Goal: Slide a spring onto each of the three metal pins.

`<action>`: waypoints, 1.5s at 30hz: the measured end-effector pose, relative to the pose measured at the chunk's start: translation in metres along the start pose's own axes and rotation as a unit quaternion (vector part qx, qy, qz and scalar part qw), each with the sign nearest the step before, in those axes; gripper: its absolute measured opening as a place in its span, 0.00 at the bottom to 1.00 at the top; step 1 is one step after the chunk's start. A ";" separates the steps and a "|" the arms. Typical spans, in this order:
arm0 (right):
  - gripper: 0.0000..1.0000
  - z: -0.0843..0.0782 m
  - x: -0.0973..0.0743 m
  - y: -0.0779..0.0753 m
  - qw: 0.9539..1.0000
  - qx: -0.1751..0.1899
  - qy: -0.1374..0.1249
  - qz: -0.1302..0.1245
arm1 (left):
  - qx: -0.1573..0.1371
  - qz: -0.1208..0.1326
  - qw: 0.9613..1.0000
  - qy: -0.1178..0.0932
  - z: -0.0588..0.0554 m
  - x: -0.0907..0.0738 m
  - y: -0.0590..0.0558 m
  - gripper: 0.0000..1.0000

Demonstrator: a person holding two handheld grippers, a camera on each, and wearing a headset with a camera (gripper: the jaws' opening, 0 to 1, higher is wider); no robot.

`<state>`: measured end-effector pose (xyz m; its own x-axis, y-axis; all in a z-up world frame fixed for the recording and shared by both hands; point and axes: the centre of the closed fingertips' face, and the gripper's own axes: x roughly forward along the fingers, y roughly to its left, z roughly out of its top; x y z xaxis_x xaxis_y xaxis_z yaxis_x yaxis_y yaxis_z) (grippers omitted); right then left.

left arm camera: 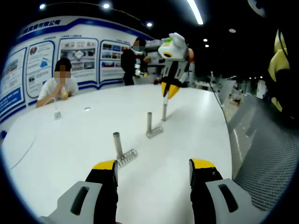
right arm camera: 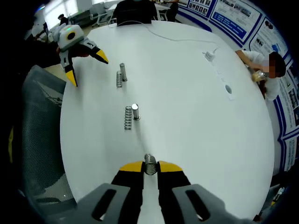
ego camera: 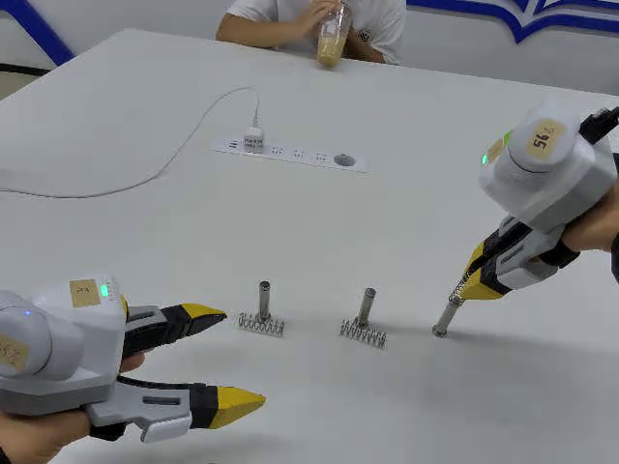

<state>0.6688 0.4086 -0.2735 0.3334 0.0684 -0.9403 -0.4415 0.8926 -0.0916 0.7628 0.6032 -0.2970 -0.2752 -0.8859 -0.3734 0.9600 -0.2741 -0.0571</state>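
Three upright metal pins stand in a row on the white table: the left pin [ego camera: 264, 301], the middle pin [ego camera: 367, 306] and the right pin [ego camera: 446, 316]. A loose spring [ego camera: 261, 325] lies at the foot of the left pin, and another spring [ego camera: 363, 334] lies by the middle one. My right gripper [ego camera: 468, 287] is shut on a third spring [right arm camera: 150, 164], held right at the top of the right pin. At the lower left my left gripper [ego camera: 221, 356] stands open and holds nothing, just short of the left pin [left arm camera: 117, 145].
A white power strip [ego camera: 290, 153] with a plugged-in charger and cable lies further back on the table. A person sits at the far edge holding a bottle [ego camera: 333, 39]. The table's edge and a mesh chair [left arm camera: 261, 154] are to the right in the left gripper view.
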 end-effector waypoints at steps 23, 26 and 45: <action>0.12 -0.014 0.041 0.005 0.999 0.009 0.033 0.019 | -0.002 0.003 1.000 0.001 -0.002 -0.001 0.001 0.62; 0.12 -0.016 0.044 0.006 0.999 0.010 0.035 0.020 | -0.002 0.004 1.000 0.001 -0.002 -0.001 0.001 0.62; 0.16 -0.016 0.040 0.008 1.000 0.018 0.015 0.012 | -0.004 0.007 1.000 0.001 -0.002 -0.002 0.003 0.62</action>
<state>0.6653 0.4116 -0.3167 0.2974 0.0774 -0.9516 -0.4185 0.9064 -0.0571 0.7659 0.6050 -0.2978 -0.2607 -0.8893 -0.3758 0.9644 -0.2582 -0.0581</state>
